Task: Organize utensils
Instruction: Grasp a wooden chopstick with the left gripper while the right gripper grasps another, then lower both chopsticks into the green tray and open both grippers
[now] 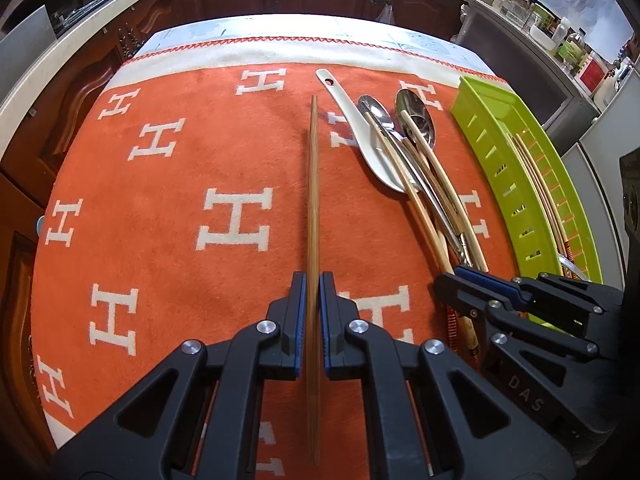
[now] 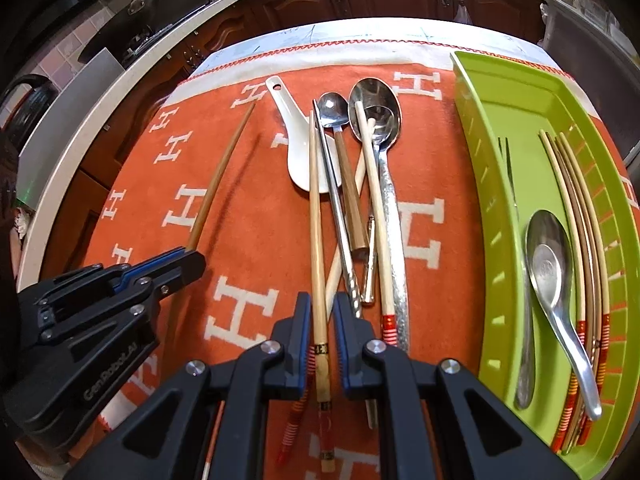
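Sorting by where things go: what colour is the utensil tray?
Lime green tray, clearest in the right wrist view.

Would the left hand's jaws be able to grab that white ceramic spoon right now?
Probably not as things stand. The left gripper is already shut on a brown chopstick, so it is occupied. Also, a light chopstick and a metal spoon's handle lie across the white ceramic spoon.
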Demonstrator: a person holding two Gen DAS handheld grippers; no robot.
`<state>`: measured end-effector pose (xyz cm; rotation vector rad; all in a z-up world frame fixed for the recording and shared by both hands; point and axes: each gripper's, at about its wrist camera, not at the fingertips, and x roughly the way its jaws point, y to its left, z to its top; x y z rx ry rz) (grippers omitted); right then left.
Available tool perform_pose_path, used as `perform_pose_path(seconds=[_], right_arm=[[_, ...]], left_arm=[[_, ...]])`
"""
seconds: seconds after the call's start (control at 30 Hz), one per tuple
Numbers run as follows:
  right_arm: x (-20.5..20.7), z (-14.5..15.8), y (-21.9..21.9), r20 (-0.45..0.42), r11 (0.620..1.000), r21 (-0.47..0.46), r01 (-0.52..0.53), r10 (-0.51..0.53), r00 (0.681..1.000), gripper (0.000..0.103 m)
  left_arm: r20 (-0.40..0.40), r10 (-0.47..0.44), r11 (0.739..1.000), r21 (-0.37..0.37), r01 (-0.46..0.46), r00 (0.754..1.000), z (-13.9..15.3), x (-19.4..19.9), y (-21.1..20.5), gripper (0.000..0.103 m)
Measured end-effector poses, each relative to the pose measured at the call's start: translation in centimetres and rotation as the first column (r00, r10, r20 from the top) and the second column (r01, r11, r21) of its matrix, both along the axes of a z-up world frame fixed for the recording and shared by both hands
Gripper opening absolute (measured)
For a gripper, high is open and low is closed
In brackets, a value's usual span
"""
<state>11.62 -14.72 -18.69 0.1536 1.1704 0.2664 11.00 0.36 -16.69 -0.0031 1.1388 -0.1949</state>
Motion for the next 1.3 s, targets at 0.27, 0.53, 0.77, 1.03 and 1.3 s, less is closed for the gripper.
perform_pose_path(seconds=[0.27,0.53,0.77,1.03,1.3], right_arm=[[-0.3,0.1,-0.2,-0.004,1.0,0.011,0.013,-0.013,1.0,0.007],[-1.8,2.0,-1.1,0.034,0.999,0.045,0.025,-0.027,0.999,0.007],[-3.3,4.1,-2.1,0.084,0.996,0.08,0.029,-0.036,0.996,0.006],[-4.7,5.9,-3.5,0.127,0.992,0.12,0.041,-0.057,0.99,0.006],[-5.9,7.2,-5.8,0.16,0.985,0.157,0.078,-0.103,0.982,0.006]], left_arm=[[0.007,0.008,1.0,-0.003,-0.008,1.0,0.5,-0.3,0.1,0.004],[0.03,-0.004,1.0,-0.012,0.004,1.0,2.1,-1.5,-0.4,0.004],[0.057,-0.032,0.999,-0.016,0.032,0.998,4.1,-3.2,-1.5,0.004],[0.075,-0.07,0.997,-0.025,0.072,0.995,6.0,-4.7,-3.6,0.004],[0.076,-0.127,0.991,-0.039,0.13,0.989,7.8,-5.0,-6.4,0.004]])
